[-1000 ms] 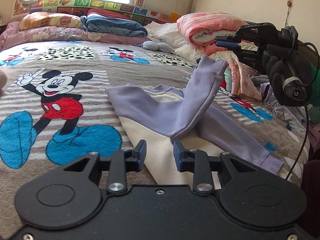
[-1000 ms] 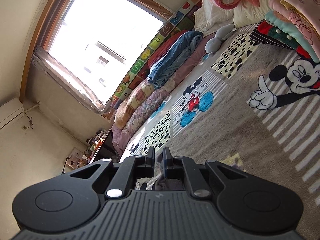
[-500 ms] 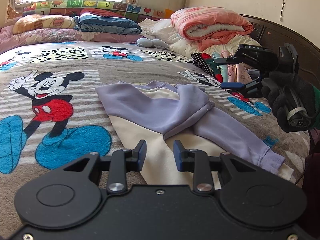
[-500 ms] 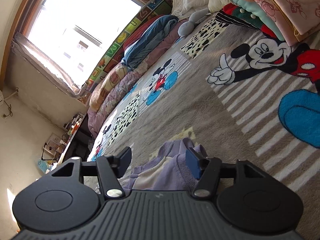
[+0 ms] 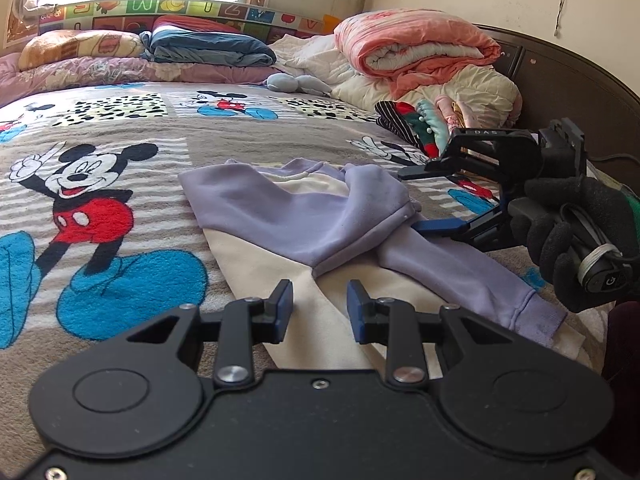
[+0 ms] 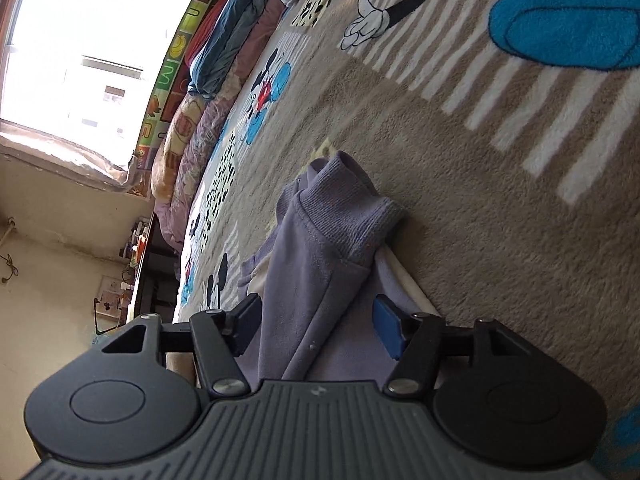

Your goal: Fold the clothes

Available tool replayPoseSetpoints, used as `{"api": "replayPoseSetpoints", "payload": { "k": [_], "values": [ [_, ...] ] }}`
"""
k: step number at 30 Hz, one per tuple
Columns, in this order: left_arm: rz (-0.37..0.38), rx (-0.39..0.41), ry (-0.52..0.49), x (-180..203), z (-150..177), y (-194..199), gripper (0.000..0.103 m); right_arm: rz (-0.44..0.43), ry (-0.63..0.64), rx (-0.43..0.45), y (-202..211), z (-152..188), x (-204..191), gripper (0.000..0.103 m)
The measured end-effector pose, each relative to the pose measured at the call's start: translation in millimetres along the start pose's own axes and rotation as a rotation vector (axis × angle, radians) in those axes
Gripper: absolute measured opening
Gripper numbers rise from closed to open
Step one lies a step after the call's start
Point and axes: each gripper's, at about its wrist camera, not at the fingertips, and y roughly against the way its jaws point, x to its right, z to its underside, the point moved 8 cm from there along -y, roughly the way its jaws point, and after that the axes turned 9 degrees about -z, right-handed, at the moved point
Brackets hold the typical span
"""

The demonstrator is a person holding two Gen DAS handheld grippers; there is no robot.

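Note:
A lilac and cream sweatshirt (image 5: 288, 216) lies flat on the Mickey Mouse blanket (image 5: 100, 152). One lilac sleeve (image 5: 360, 216) is folded across its chest, and the other sleeve (image 5: 480, 280) runs toward the near right. My right gripper (image 5: 412, 200), held by a black-gloved hand (image 5: 568, 240), sits low at the folded sleeve's end. In the right wrist view the sleeve and its ribbed cuff (image 6: 344, 200) lie between the jaws of the right gripper (image 6: 318, 316); the jaws are closing, and the pads stand clear of the cloth. My left gripper (image 5: 320, 304) hovers open over the cream hem, holding nothing.
A stack of folded clothes (image 5: 424, 124) stands at the right, in front of a rolled pink quilt (image 5: 416, 48) and a dark headboard (image 5: 580, 92). Pillows and a folded blue blanket (image 5: 208, 48) line the far side under the window. A grey soft toy (image 5: 300, 84) lies nearby.
My right gripper held the sleeve up, opened and let it drop across the chest, then sank down to the bed. The left gripper stayed put.

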Motion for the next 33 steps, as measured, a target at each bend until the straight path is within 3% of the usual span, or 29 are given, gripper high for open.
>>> {"api": "replayPoseSetpoints", "payload": {
  "k": [5, 11, 17, 22, 26, 33],
  "values": [
    [0.002, -0.01, 0.004, -1, 2, -3, 0.027, -0.03, -0.042, 0.082, -5, -2, 3, 0.061],
    [0.006, -0.018, 0.003, 1, 3, -6, 0.027, -0.033, -0.083, 0.143, -8, -6, 15, 0.045],
    [0.006, -0.02, 0.006, 1, 4, -6, 0.027, -0.029, -0.097, 0.18, -11, -10, 19, 0.048],
    [0.005, -0.026, 0.005, 2, 4, -7, 0.027, 0.008, -0.06, 0.18, -13, -11, 19, 0.026],
    [0.007, -0.022, 0.005, 1, 4, -6, 0.027, -0.059, -0.013, 0.198, 0, -11, 9, 0.019],
    [0.05, 0.007, -0.003, 5, 1, 4, 0.027, -0.22, 0.058, 0.249, 41, -4, -24, 0.017]
  ]
}}
